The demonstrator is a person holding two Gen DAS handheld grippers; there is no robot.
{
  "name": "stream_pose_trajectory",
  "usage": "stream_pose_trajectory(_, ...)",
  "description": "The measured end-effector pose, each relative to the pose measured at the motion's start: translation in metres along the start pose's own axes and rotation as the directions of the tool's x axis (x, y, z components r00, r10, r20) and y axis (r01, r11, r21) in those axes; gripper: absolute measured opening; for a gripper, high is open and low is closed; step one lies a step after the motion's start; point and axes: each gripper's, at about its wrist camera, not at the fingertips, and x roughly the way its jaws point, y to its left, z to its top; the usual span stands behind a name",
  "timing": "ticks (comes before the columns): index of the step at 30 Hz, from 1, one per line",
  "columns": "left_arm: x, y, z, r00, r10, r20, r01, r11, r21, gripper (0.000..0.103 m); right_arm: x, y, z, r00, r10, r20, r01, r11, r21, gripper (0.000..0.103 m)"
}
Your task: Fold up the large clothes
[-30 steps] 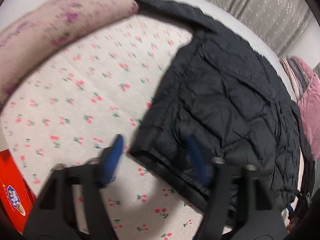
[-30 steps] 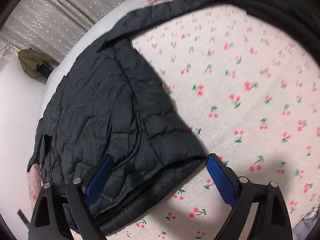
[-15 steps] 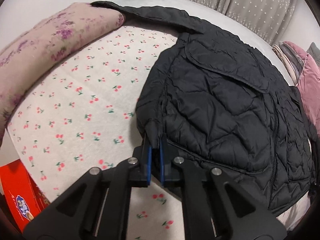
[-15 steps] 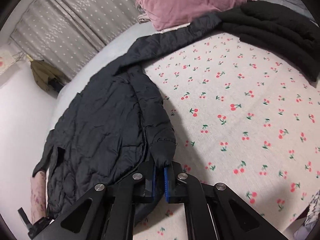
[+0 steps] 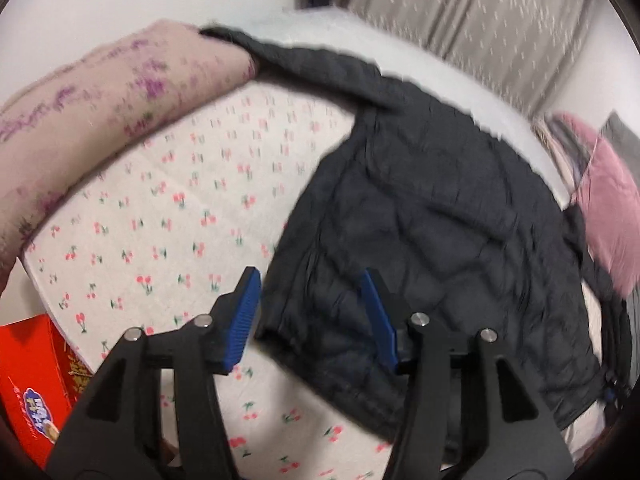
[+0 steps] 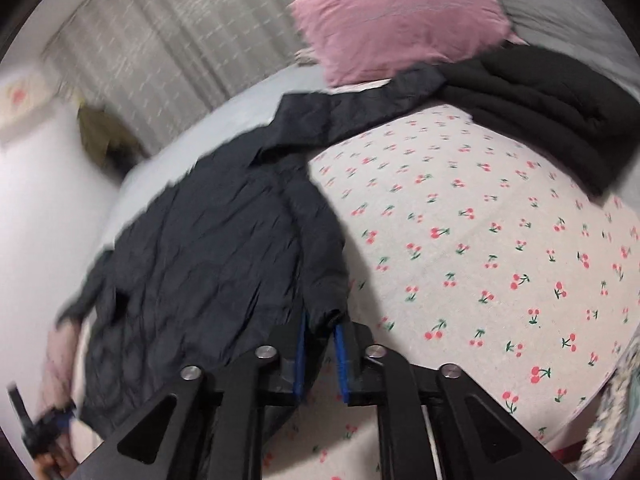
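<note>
- My left gripper (image 5: 312, 312) now stands with its blue pads spread wide, holding nothing; half a second ago those pads were pinched tight on the hem corner of the dark quilted jacket (image 5: 432, 232)
- That released corner lies on the cherry-print sheet (image 5: 168, 216) in the gap between the two open pads, touching neither as far as I can tell
- My right gripper (image 6: 320, 344) has loosened too: its pads, pressed together on the jacket's cuff a moment ago, now show a narrow gap, with the cuff end (image 6: 326, 312) still sitting between them
- Whether the right pads still bear on the cloth, I cannot tell; the frame is smeared by motion
- The jacket (image 6: 208, 264) lies spread across the far side of the bed, one sleeve running toward the pink pillow (image 6: 400, 20), the other reaching up to the floral bolster (image 5: 104, 120) in the left view
- A folded black garment (image 6: 544, 108) rests on the sheet just beside the pink pillow, where it lay before
- A red carton (image 5: 32, 384) shows at the lower left edge of the left view, below the bed's edge
</note>
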Motion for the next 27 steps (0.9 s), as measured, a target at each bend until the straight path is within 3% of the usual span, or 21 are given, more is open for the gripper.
stream_pose_trajectory(3,0.002,-0.024,0.006,1.0,-0.006,0.019,0.005,0.999,0.034,0.06,0.007,-0.014,0.01,0.999,-0.026,0.028,0.025,0.999,0.048,0.032)
stream_pose_trajectory(7,0.011,-0.072,0.02,0.998,-0.058,-0.015,0.059,0.995,0.076,0.064,0.025,-0.021,0.022,0.999,0.034,-0.003,-0.034,0.992,0.126,0.059)
stream_pose_trajectory(9,0.011,-0.1,0.03,0.996,-0.09,-0.021,0.092,0.991,0.101,0.065,0.034,-0.019,0.031,0.998,0.061,-0.006,-0.06,0.988,0.141,0.066)
stream_pose_trajectory(12,0.014,-0.14,0.052,0.987,-0.155,-0.031,0.157,0.982,0.108,0.082,0.043,-0.018,0.045,0.999,0.054,0.002,-0.054,0.989,0.137,0.068)
stream_pose_trajectory(17,0.05,-0.183,0.061,0.983,-0.182,-0.016,0.183,0.969,0.164,0.083,0.07,-0.032,0.086,0.999,0.035,-0.014,-0.032,0.982,0.188,0.068)
stream_pose_trajectory(19,0.076,-0.186,0.048,0.99,-0.142,-0.016,0.142,0.967,0.214,0.083,0.084,-0.035,0.105,1.0,0.004,-0.009,-0.003,0.989,0.149,0.068)
stream_pose_trajectory(21,0.11,-0.184,0.043,0.993,-0.052,-0.106,0.076,0.968,0.238,0.083,0.102,-0.039,0.126,1.0,-0.019,-0.013,0.02,0.993,0.117,0.068)
stream_pose_trajectory(23,0.121,-0.174,0.047,0.986,-0.086,-0.146,0.113,0.975,0.193,0.083,0.127,-0.05,0.149,0.999,-0.025,-0.027,0.028,0.991,0.131,0.068)
stream_pose_trajectory(27,0.125,-0.16,0.059,0.982,-0.118,-0.145,0.13,0.989,0.076,0.083,0.169,-0.069,0.186,0.999,-0.03,-0.041,0.037,0.979,0.2,0.068)
